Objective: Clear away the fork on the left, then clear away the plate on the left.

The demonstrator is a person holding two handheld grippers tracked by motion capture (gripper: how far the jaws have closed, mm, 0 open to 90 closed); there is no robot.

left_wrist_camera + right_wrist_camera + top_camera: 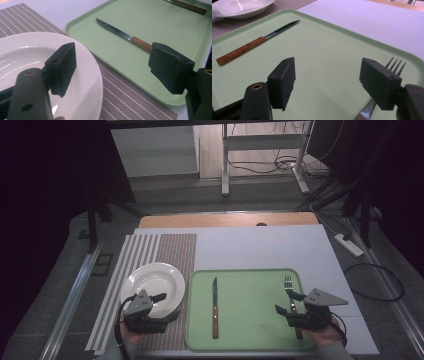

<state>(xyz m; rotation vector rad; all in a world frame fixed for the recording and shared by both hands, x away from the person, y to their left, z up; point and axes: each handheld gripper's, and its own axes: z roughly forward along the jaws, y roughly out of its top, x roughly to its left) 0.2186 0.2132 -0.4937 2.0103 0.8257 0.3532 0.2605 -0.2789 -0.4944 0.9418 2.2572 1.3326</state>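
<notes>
2 grippers (both agape) near tray [240, 342]

One plate [152, 282], knife [215, 307], fork [291, 302], tray [250, 340].

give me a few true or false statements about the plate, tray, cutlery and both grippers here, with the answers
1. The knife lies on the green tray. True.
2. The fork rests on the white plate. False: it lies on the tray, and the plate holds nothing.
3. The right gripper is shut on the fork. False: its jaws stand open, with the fork beside one of them.
4. The plate sits on the striped placemat, left of the tray. True.
5. The left gripper is open by the plate's rim. True.
</notes>
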